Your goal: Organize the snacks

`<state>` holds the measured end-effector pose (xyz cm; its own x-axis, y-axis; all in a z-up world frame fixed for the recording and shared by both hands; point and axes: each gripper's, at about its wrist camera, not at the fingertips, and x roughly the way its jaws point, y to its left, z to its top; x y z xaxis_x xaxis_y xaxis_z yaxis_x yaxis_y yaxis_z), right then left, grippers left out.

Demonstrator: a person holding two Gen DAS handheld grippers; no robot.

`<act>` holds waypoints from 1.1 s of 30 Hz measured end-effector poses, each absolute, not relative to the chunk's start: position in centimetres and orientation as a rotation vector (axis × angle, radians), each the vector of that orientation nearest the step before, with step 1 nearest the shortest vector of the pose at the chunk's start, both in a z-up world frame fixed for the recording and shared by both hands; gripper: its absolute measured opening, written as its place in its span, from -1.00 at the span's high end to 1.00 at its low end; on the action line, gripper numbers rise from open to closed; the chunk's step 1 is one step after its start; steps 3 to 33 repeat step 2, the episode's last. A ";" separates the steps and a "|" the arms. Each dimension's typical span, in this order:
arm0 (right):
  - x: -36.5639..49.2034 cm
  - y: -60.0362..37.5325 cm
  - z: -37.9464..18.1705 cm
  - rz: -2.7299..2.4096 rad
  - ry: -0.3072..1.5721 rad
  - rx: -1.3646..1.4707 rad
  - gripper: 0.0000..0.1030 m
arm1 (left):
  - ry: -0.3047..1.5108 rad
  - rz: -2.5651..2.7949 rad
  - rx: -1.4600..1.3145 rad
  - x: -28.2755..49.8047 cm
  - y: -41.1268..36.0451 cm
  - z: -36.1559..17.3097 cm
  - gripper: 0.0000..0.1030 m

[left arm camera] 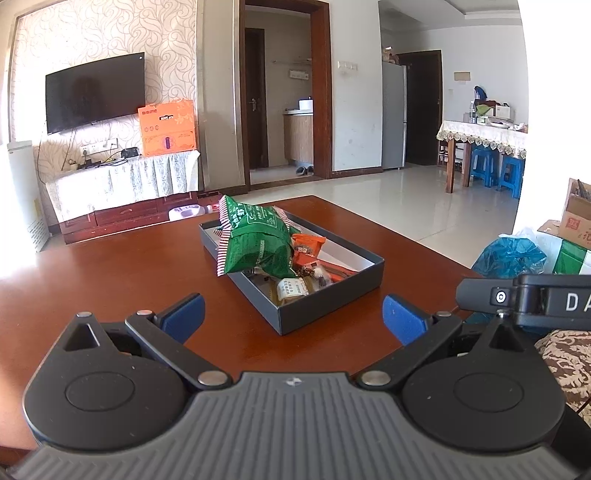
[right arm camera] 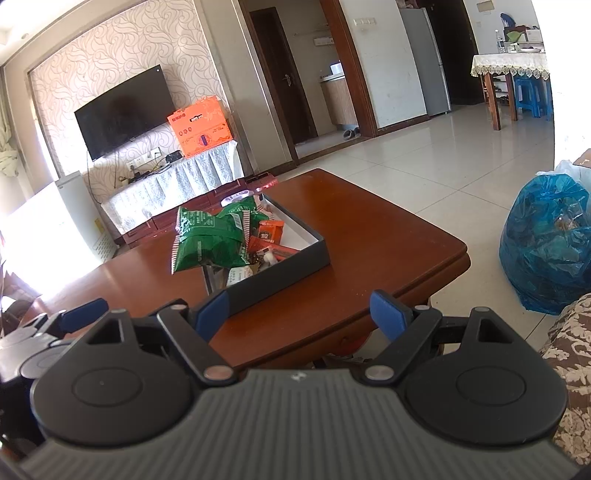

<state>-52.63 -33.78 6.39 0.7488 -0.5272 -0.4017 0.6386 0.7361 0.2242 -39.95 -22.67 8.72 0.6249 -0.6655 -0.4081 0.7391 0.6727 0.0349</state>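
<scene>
My left gripper [left arm camera: 293,317] and right gripper [right arm camera: 303,314] both gape wide, holding nothing. The green bag [left arm camera: 255,240] lies heaped on small packets in the box [left arm camera: 332,306] on the table [left arm camera: 110,280]. It looks light, puffy, crinkly; I'd pinch its crimped edge.

Swirl-patterned wallpaper [left arm camera: 110,33], dark wall-mounted television [left arm camera: 94,96], lace-draped low cabinet [left arm camera: 122,181], glossy pale floor tiles [left arm camera: 399,199], reddish wooden counter [left arm camera: 110,280], dark doorway [left arm camera: 280,92], grey fridge [left arm camera: 393,114], blue stools [left arm camera: 495,171], bright sunlight from the left.
</scene>
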 end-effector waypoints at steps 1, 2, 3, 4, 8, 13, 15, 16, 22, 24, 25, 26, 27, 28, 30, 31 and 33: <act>-52.6 -33.8 6.4 -0.653 0.322 0.363 -0.65 | 0.376 -0.817 0.208 -40.1 -22.6 8.8 -1.00; -52.7 -33.7 6.4 -0.652 0.319 0.365 -0.65 | 0.372 -0.817 0.208 -40.3 -22.7 8.9 -1.00; -52.7 -33.7 6.4 -0.652 0.319 0.365 -0.65 | 0.372 -0.817 0.208 -40.3 -22.7 8.9 -1.00; -52.7 -33.7 6.4 -0.652 0.319 0.365 -0.65 | 0.372 -0.817 0.208 -40.3 -22.7 8.9 -1.00; -52.7 -33.7 6.4 -0.652 0.319 0.365 -0.65 | 0.372 -0.817 0.208 -40.3 -22.7 8.9 -1.00; -52.7 -33.7 6.4 -0.652 0.319 0.365 -0.65 | 0.372 -0.817 0.208 -40.3 -22.7 8.9 -1.00; -52.7 -33.7 6.4 -0.652 0.319 0.365 -0.65 | 0.372 -0.817 0.208 -40.3 -22.7 8.9 -1.00; -52.7 -33.7 6.4 -0.652 0.319 0.365 -0.65 | 0.372 -0.817 0.208 -40.3 -22.7 8.9 -1.00; -52.7 -33.7 6.4 -0.652 0.319 0.365 -0.65 | 0.372 -0.817 0.208 -40.3 -22.7 8.9 -1.00; -52.7 -33.7 6.4 -0.652 0.319 0.365 -0.65 | 0.372 -0.817 0.208 -40.3 -22.7 8.9 -1.00; -52.7 -33.7 6.4 -0.652 0.319 0.365 -0.65 | 0.372 -0.817 0.208 -40.3 -22.7 8.9 -1.00; -52.7 -33.7 6.4 -0.652 0.319 0.365 -0.65 | 0.372 -0.817 0.208 -40.3 -22.7 8.9 -1.00; -52.7 -33.7 6.4 -0.652 0.319 0.365 -0.65 | 0.372 -0.817 0.208 -40.3 -22.7 8.9 -1.00; -52.7 -33.7 6.4 -0.652 0.319 0.365 -0.65 | 0.372 -0.817 0.208 -40.3 -22.7 8.9 -1.00; -52.7 -33.7 6.4 -0.652 0.319 0.365 -0.65 | 0.372 -0.817 0.208 -40.3 -22.7 8.9 -1.00; -52.7 -33.7 6.4 -0.652 0.319 0.365 -0.65 | 0.372 -0.817 0.208 -40.3 -22.7 8.9 -1.00; -52.7 -33.7 6.4 -0.652 0.319 0.365 -0.65 | 0.372 -0.817 0.208 -40.3 -22.7 8.9 -1.00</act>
